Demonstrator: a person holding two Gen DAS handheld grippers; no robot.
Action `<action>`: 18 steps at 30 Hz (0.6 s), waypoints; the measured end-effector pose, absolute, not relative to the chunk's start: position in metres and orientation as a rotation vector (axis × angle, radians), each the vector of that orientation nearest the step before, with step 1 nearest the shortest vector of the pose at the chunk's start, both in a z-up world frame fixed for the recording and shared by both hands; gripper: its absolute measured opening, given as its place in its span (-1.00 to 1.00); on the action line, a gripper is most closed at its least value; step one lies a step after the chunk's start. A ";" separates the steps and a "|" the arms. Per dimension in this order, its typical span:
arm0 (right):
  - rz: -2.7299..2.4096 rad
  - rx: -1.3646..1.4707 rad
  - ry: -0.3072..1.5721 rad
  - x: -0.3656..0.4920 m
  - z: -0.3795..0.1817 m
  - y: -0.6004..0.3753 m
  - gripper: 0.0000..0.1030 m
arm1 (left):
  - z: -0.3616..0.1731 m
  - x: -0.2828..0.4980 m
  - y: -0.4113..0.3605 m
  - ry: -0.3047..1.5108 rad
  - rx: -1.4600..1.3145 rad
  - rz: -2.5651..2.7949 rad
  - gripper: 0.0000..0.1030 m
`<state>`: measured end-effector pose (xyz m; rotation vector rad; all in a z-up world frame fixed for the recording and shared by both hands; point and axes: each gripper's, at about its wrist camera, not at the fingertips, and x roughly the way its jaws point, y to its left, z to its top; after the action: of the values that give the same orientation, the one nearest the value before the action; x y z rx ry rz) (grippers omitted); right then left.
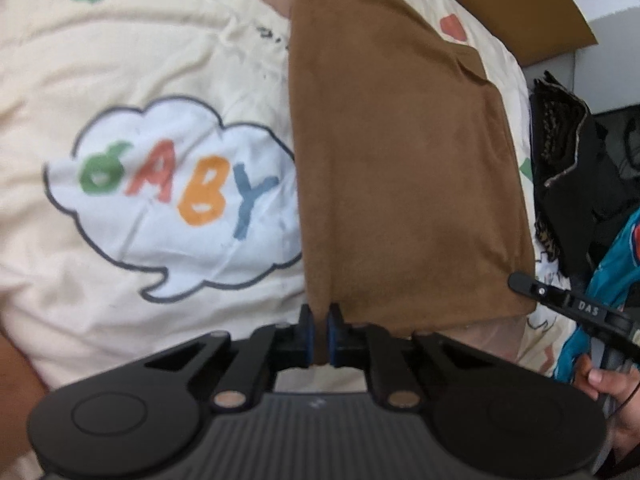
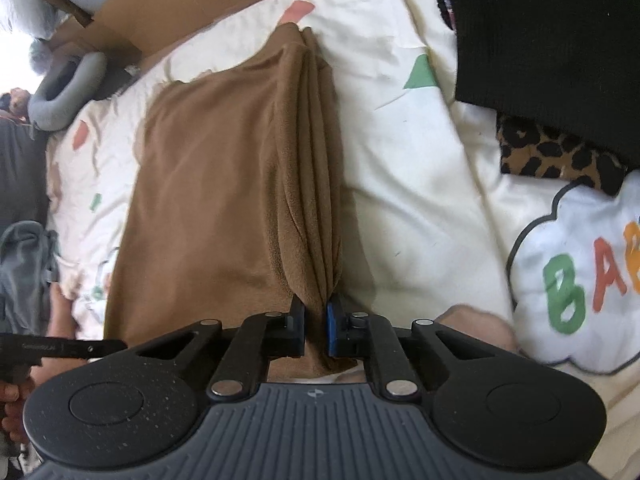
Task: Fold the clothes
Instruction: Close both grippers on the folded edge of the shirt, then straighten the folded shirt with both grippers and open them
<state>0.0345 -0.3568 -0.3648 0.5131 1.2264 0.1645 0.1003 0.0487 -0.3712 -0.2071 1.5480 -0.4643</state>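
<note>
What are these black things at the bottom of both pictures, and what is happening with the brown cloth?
They are hand-held grippers, one in each of a person's hands, each with a camera looking along its two fingers. One picture comes from the left gripper, the other from the right gripper. Both are shut on the near edge of a brown garment, already folded narrow, lying on a cream bed cover printed "BABY". Dark clothes and a leopard-print cloth lie beside it.
</note>
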 end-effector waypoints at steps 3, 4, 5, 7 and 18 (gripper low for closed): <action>0.186 0.527 1.239 0.030 -0.361 -0.350 -0.84 | -0.362 0.106 0.056 1.552 -0.179 -0.450 -0.88; 0.192 0.530 1.244 0.028 -0.360 -0.348 -0.84 | -0.360 0.108 0.056 1.553 -0.172 -0.444 -0.88; 0.200 0.533 1.249 0.027 -0.360 -0.345 -0.84 | -0.358 0.110 0.056 1.555 -0.164 -0.439 -0.88; 0.213 0.537 1.256 0.022 -0.360 -0.340 -0.84 | -0.355 0.113 0.058 1.558 -0.151 -0.434 -0.88; 0.239 0.549 1.283 -0.004 -0.342 -0.333 -0.85 | -0.345 0.102 0.075 1.599 -0.116 -0.433 -0.88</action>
<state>-0.0039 -0.3334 -0.3415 0.5491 1.2832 0.2389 0.1025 0.0749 -0.3446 -0.1163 1.5992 -0.4332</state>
